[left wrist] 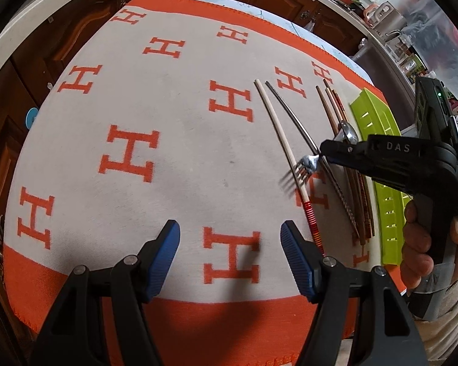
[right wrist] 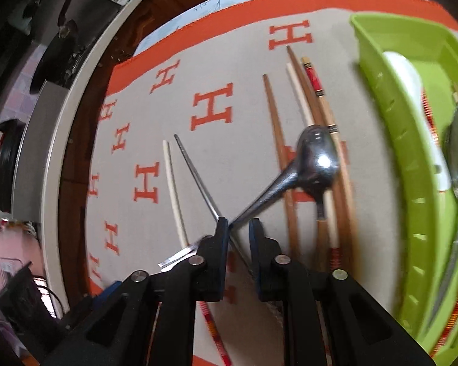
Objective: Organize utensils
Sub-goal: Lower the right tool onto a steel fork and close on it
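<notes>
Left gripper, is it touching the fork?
Apart. The left wrist view shows the left gripper open over the cloth, with the fork farther off at the right gripper.

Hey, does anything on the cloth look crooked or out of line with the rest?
Yes: the fork and the spoon lie slanted across the chopsticks, which run roughly parallel beside the green tray.

Cloth (left wrist: 174, 158) beige, orange H pattern; tray (right wrist: 378, 70) lime green; fingers (left wrist: 165, 259) blue.

Chopsticks (left wrist: 278, 140), tray (left wrist: 378, 140) on blanket (left wrist: 174, 158)
</notes>
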Tool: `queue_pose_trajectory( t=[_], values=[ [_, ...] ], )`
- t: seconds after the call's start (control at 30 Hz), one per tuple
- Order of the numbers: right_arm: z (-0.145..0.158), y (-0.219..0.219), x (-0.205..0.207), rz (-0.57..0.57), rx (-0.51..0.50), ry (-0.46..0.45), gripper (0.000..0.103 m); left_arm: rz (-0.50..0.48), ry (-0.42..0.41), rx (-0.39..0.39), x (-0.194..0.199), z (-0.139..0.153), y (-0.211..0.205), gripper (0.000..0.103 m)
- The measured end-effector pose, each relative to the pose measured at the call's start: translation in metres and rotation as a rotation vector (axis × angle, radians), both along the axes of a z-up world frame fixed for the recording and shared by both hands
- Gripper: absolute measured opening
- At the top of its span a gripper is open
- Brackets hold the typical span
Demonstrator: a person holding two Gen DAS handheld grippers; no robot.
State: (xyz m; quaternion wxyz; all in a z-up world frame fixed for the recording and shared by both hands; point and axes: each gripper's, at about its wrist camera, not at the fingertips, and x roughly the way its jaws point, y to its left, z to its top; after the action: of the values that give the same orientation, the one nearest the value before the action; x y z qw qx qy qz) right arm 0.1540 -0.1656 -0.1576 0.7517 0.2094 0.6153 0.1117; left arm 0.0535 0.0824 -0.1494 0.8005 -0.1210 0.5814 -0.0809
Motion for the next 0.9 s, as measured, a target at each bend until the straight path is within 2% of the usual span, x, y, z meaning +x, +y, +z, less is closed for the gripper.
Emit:
queue_pose_trajectory(
  t=[0.2,0.4,0.53,0.63,0.7,0.83,0.9],
  values=[
    [-0.004,0.014,0.011,-0.023,-0.029,-0.022,0.016,-0.001,0.006,-0.007,0.000,-0.002,0.001,0.067],
    [-0.003,0.016,0.009,-0.065,-0.016,-0.023,0.015,0.001,0.014,-0.013,0.001,-0.005,0.003,0.067],
    [-0.005,0.001,0.005,-0.099,0.053,0.012,0.016,0.000,0.011,-0.012,0.000,-0.005,0.003,0.067],
    [-0.010,-0.008,0.007,-0.142,0.147,0.039,0.026,-0.003,0.007,-0.015,0.000,-0.005,0.003,0.067],
    [-0.012,-0.010,0.008,-0.161,0.170,0.048,0.028,-0.004,0.010,-0.015,0.000,-0.006,0.004,0.067],
    [-0.011,-0.007,0.009,-0.176,0.146,0.043,0.028,-0.002,0.011,-0.012,0.001,-0.006,0.003,0.067],
    [-0.010,-0.004,0.010,-0.179,0.112,0.039,0.022,-0.001,0.006,-0.008,0.001,-0.005,0.003,0.067]
  ],
)
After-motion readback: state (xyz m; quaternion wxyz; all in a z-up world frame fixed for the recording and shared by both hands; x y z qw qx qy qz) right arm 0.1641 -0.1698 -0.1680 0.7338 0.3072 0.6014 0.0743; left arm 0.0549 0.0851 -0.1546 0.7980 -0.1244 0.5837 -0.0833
